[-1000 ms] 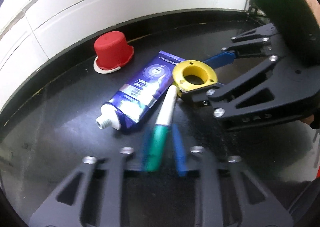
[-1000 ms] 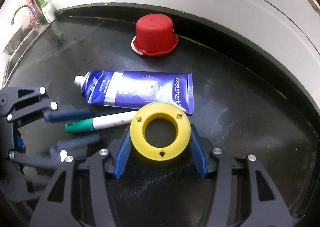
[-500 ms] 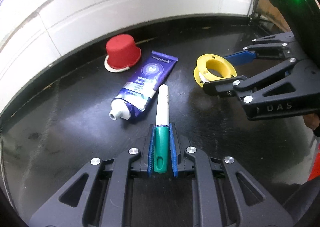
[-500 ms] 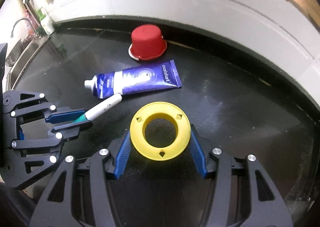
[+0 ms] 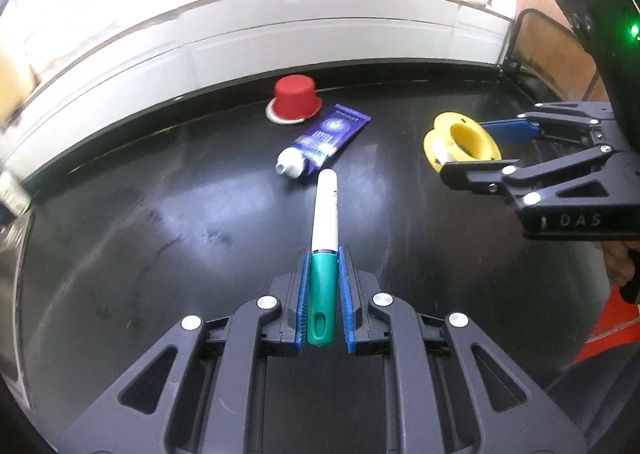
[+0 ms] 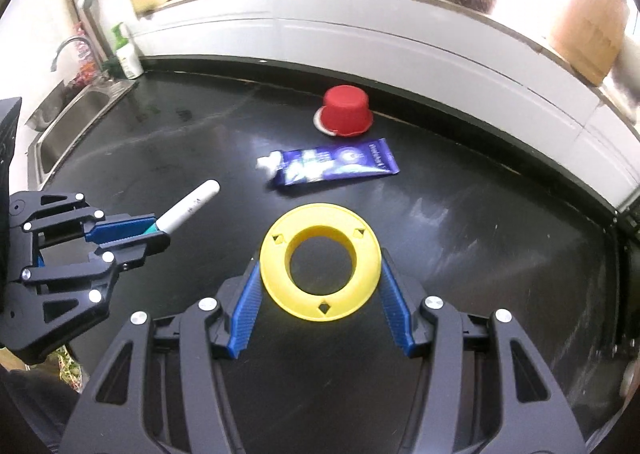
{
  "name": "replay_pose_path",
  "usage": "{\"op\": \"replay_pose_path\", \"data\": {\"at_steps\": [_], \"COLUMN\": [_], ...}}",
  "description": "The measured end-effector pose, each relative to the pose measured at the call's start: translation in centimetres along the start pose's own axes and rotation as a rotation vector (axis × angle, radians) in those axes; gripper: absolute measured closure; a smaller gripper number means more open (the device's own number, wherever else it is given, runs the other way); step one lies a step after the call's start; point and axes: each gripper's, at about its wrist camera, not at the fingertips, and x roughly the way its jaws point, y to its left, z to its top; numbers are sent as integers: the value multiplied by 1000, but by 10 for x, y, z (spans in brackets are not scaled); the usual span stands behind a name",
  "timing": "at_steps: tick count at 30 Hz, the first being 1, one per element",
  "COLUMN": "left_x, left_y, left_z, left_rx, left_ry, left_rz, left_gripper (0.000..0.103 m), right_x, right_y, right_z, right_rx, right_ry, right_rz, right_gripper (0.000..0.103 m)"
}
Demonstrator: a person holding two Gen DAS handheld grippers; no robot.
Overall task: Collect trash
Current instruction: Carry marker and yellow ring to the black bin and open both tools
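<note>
My left gripper [image 5: 323, 254] is shut on a white marker with a green cap [image 5: 325, 222], gripping the cap; the white barrel sticks out ahead, above the black counter [image 5: 160, 238]. My right gripper [image 6: 319, 250] is shut on a yellow plastic spool [image 6: 319, 279], its blue pads against the rims on both sides. Each gripper shows in the other's view: the right one with the spool [image 5: 460, 140] at right, the left one with the marker [image 6: 188, 207] at left. A blue toothpaste tube [image 5: 324, 140] [image 6: 332, 166] and an upturned red cup [image 5: 295, 98] [image 6: 346, 114] lie on the counter near the back.
White tiled wall [image 6: 360, 42] runs behind the counter. A steel sink [image 6: 76, 114] with a tap and a bottle [image 6: 126, 54] sits at the far left. A wooden board [image 6: 588, 38] stands on the sill at right.
Both grippers have lifted and pulled back from the counter, carrying the marker and the spool; the tube and red cup stay put and look smaller.
</note>
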Motion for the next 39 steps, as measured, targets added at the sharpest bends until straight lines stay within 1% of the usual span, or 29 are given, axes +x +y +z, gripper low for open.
{"op": "replay_pose_path", "data": {"at_steps": [7,9,12,17,19,24,27,30,33,36,38,39], "left_x": [-40,-47,-66,-101,-114,-155,-183,-208,-229,-245,-251,-253], "left_y": [24,30,44,77,91,135,160,177,192,198,200,203], "left_z": [-47,-55,-66,-93,-108,-165,-211,-257,-307,-353,-378,-390], "left_rx": [-61,-74,-112,-227,-274,-441,-553,-655,-775,-868,-913,-938], "left_ry": [-7,-14,-27,-39,-41,-31,-15,4,33,62,77,82], "left_rz": [52,68,101,175,210,326,407,485,547,598,618,626], "left_gripper": [89,89,89,89,89,89,89,89,89,89,89,89], "right_x": [-32,-37,-41,-43,-42,-42,-39,-37,-34,-28,-22,-19], "right_y": [44,57,81,134,166,248,305,365,429,487,526,539], "right_z": [-16,-17,-16,-6,0,12,18,17,5,-15,-32,-38], "right_rx": [-23,-31,-49,-113,-158,-292,-369,-459,-559,-647,-708,-728], "right_ry": [-26,-31,-36,-41,-38,-35,-17,7,45,96,137,154], "right_rz": [6,13,39,118,168,275,366,451,538,608,649,662], "right_gripper": [49,49,49,49,49,49,49,49,49,49,49,49]}}
